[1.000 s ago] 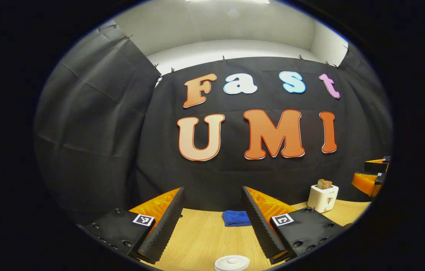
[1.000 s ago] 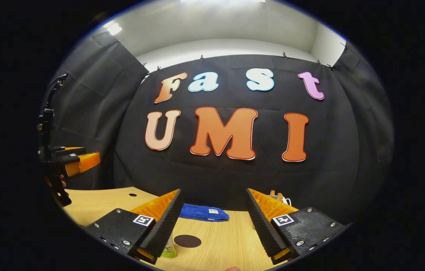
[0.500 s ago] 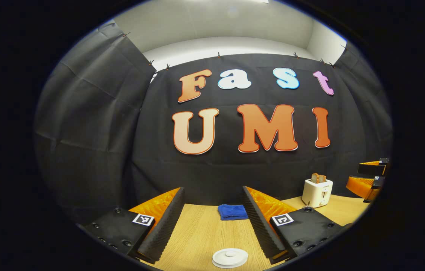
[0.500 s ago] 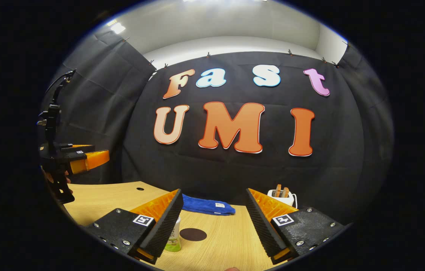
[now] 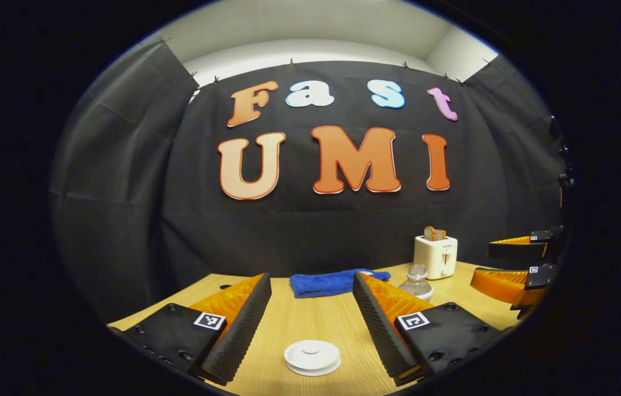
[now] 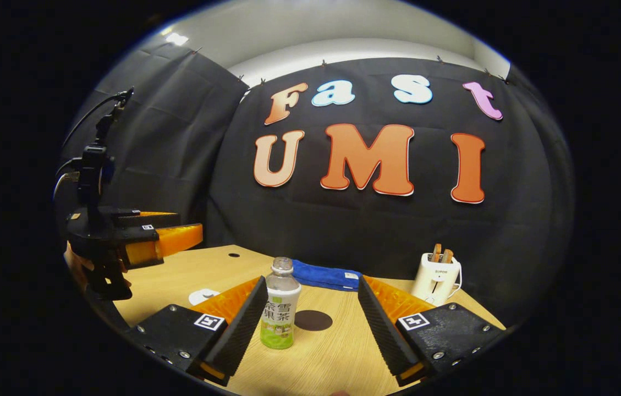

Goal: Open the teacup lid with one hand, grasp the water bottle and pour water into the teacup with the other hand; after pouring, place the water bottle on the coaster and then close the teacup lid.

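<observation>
With both grippers gaping and holding nothing, bring the left gripper (image 5: 310, 324) straight down to pinch the knob of the round white teacup lid (image 5: 312, 356) near the wooden table's (image 5: 310, 322) front edge, squarely centred

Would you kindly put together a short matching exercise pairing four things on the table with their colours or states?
Things:
1. teacup lid
2. water bottle
3. coaster
4. cloth

Descriptions:
a. blue, folded by the back wall
b. dark flat round disc
c. white, lying between the open fingers of the left hand-held gripper
d. upright, cap on, green at the bottom

Pairs: 1-c, 2-d, 3-b, 4-a
</observation>
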